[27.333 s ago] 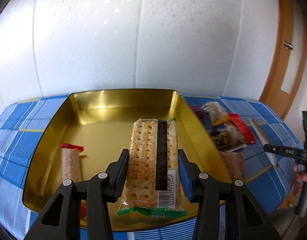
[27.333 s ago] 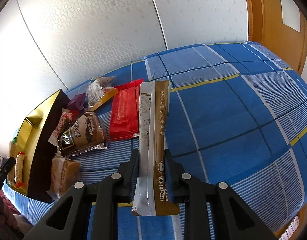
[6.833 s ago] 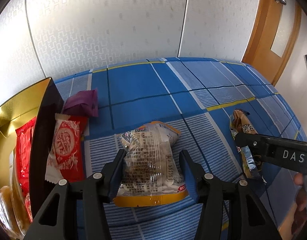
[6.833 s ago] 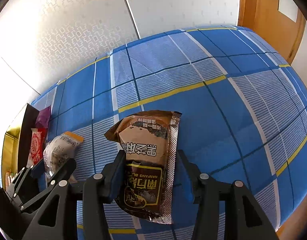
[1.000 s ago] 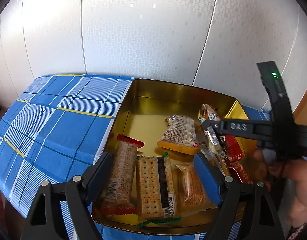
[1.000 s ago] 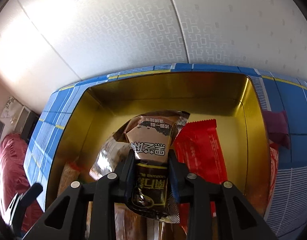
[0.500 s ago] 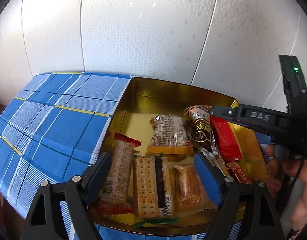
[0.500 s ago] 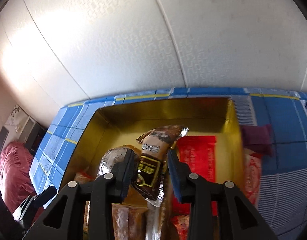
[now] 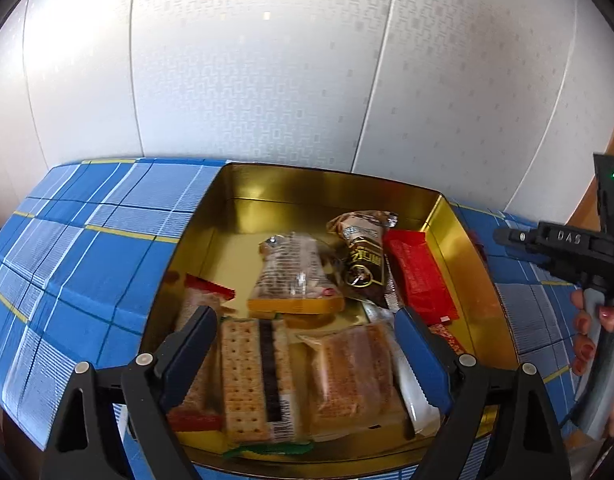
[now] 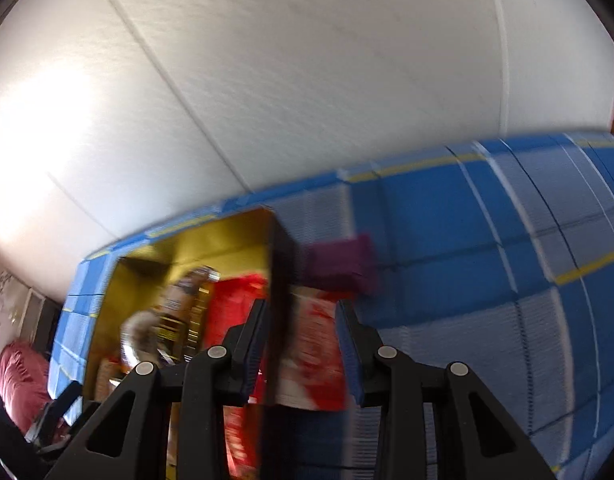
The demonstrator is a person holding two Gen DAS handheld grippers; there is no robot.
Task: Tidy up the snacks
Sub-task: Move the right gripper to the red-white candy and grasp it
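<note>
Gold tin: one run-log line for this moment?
gold tin: brown packet inside | left gripper: opening, empty | right gripper: empty | outside: purple packet

red-white packet blurred, purple packet smeared

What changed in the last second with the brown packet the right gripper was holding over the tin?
The right gripper let go of the brown foil snack packet, now lying in the gold metal tin, and swung off toward the red-and-white packet outside. The left gripper, jaws opening, holds nothing. The tin's other snacks stayed put.
</note>
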